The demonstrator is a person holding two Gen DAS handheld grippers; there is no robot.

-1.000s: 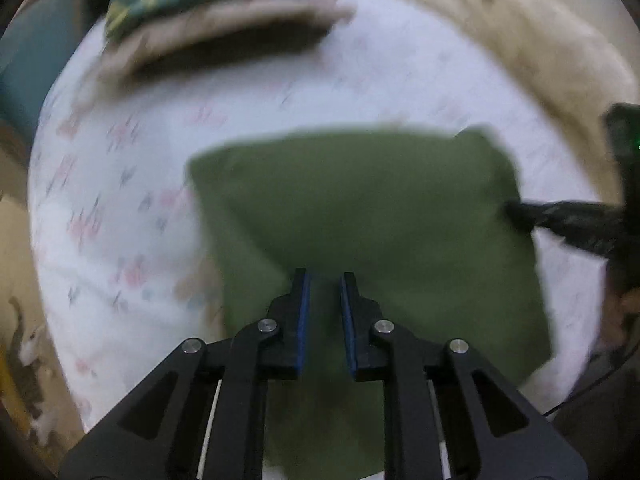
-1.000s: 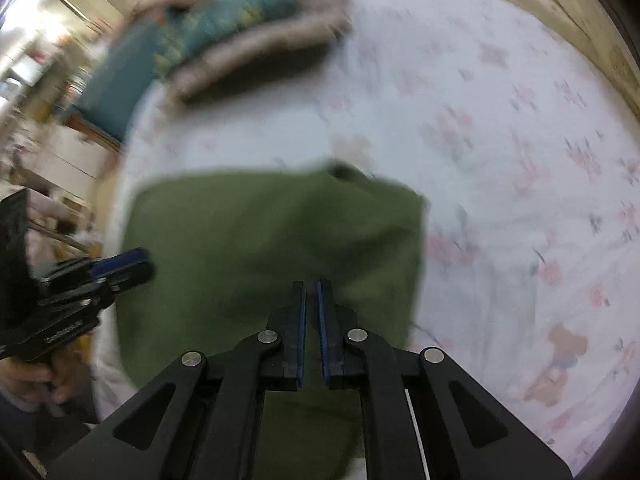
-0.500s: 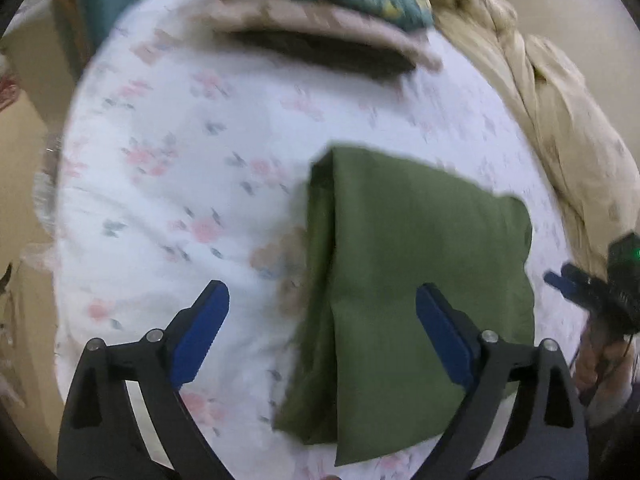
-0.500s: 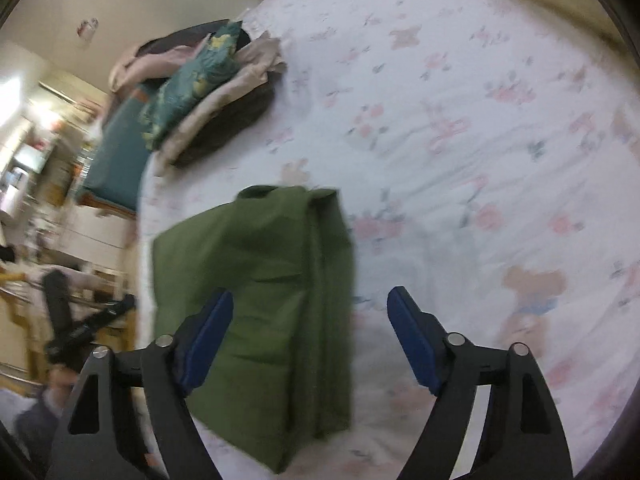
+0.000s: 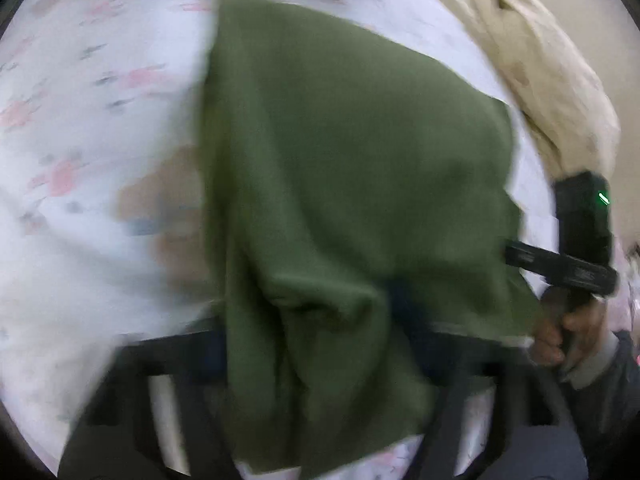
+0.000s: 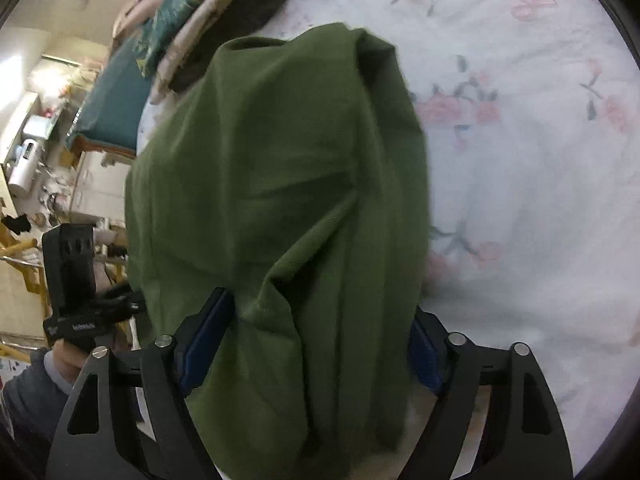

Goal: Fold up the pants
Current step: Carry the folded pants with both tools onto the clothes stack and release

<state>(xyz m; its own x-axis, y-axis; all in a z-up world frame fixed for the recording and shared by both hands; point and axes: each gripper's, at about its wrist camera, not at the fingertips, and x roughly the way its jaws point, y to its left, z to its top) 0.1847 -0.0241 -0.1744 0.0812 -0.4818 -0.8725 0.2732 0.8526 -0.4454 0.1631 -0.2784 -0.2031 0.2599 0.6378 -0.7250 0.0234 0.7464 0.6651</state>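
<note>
We had the green pants (image 6: 280, 208) lying folded up on the flowery bedsheet (image 6: 520, 140) near its front edge, with that stack of folded clothes (image 6: 216, 28) further back, and both tools were spread wide around the near end of the bundle, the right gripper (image 6: 316, 344) clearly not clamped on anything yet. The left gripper (image 5: 320, 360) was super blurry but looked parted too, cloth draped between its fingers. Pants seemed soft, light and floppy to us, so we figured grabbing through all the layers at the near corners was the way to keep the fold from sliding apart.
</note>
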